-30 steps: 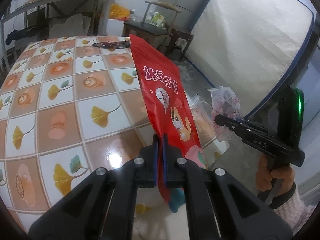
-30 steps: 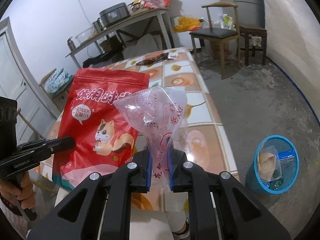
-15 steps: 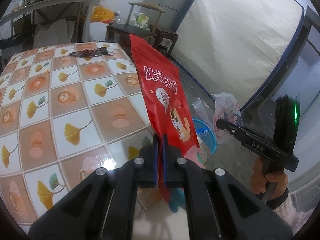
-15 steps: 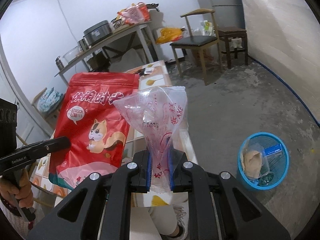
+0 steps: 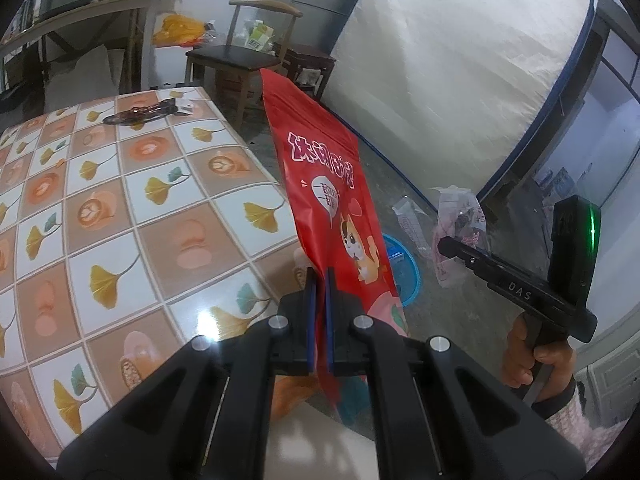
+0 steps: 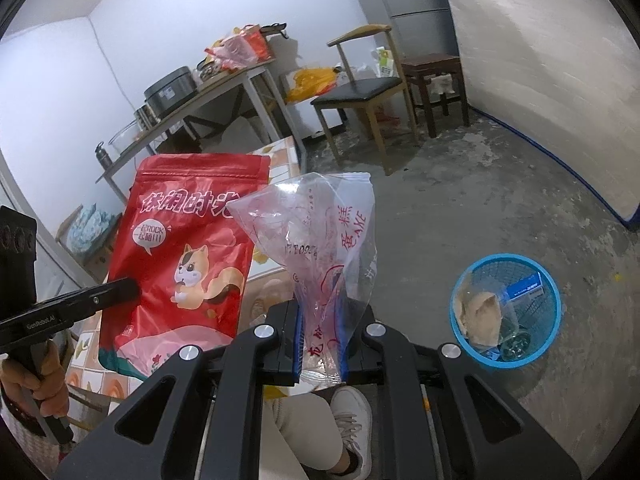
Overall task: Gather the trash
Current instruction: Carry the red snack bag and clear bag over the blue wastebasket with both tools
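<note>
The left gripper [image 5: 319,296] pinches the bottom of a tall red snack bag w/ a squirrel picture [image 5: 328,184], held up in the air past the edge of the tiled table [image 5: 120,200]. The right gripper [image 6: 320,336] is clamped on a crinkly clear plastic bag w/ red writing [image 6: 316,236] (also up in the air). Farther off on the gray floor sits a round blue mesh trash basket [image 6: 460,328] w/ some trash inside, to the right of both bags.

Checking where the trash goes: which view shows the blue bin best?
The right wrist view: the blue bin shows whole, with trash inside. The left wrist view shows only an edge behind the red bag.
</note>
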Action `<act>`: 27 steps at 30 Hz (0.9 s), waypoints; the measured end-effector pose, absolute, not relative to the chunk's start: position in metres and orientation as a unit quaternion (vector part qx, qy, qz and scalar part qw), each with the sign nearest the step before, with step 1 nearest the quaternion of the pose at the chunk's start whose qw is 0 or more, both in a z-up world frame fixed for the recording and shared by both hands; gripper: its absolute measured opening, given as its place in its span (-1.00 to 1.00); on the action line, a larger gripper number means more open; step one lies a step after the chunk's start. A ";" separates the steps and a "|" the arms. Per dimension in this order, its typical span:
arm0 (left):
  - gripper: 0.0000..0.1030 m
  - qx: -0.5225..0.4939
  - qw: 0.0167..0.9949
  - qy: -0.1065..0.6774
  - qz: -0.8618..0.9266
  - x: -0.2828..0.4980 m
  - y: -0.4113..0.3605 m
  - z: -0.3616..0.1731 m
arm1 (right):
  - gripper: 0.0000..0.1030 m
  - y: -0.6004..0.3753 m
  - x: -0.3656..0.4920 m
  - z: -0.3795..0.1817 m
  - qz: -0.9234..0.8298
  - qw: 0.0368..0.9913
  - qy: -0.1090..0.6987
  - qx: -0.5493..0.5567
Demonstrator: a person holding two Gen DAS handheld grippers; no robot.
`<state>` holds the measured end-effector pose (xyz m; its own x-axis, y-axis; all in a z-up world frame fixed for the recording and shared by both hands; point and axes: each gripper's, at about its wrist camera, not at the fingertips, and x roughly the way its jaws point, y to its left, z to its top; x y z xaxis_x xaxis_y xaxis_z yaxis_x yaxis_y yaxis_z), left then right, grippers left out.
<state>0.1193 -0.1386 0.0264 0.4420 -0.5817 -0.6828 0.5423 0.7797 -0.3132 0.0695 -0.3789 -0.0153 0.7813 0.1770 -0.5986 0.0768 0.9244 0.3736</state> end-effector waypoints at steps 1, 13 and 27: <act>-0.95 -0.022 0.848 0.412 -0.333 0.120 -0.142 0.026 | -0.74 -0.383 0.068 -0.016 0.025 0.924 0.328 0.196; -0.95 -0.004 0.840 0.416 -0.349 0.122 -0.173 0.024 | -0.74 -0.410 0.050 -0.023 0.002 0.922 0.320 0.218; -0.96 0.011 0.808 0.447 -0.384 0.143 -0.236 0.012 | -0.74 -0.465 0.024 -0.040 -0.060 0.916 0.308 0.251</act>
<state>0.1434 -0.2357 0.0125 0.3053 -0.6103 -0.7310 0.6305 0.7048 -0.3252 0.0243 -0.4649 -0.0397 0.8035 0.0450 -0.5936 0.2634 0.8674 0.4222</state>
